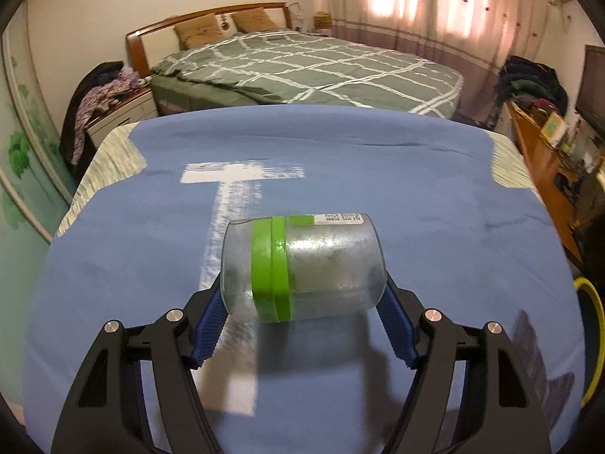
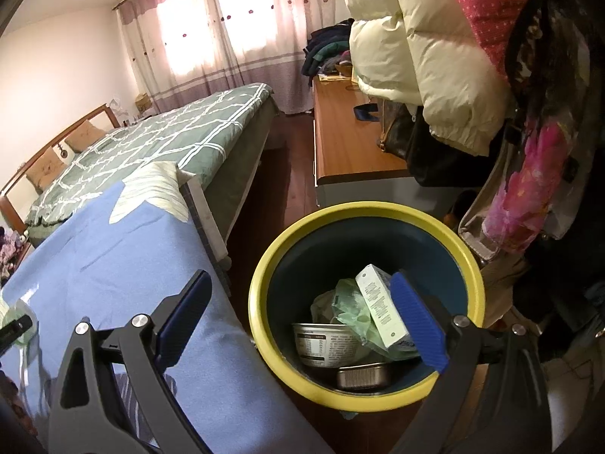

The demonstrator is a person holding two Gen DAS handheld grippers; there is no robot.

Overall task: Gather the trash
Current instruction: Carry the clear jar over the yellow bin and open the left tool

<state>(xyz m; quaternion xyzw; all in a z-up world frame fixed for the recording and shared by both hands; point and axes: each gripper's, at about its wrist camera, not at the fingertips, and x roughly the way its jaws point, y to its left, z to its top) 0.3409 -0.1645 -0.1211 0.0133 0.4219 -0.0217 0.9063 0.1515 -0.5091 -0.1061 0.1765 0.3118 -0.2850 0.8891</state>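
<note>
Blue cloth [image 1: 416, 196] under the fingers, bed [image 1: 302, 68] beyond. Yellow bin [image 2: 363, 212] held a box [image 2: 382, 310] and tins. Left gripper [image 1: 302, 302] squeezed a jar [image 1: 302, 268]; right gripper [image 2: 302, 321] wide, empty.

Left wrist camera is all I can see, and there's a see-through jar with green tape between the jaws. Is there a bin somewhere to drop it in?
Observer: Yes. A bin with a yellow rim stands on the floor, right beside the blue-covered table.
Operator: Is it empty?
Observer: No. It already holds a white box, a green bag, a bowl and a flat tin.
Operator: What's the other gripper doing?
Observer: The right gripper is over the bin with its jaws open, holding nothing.
</note>
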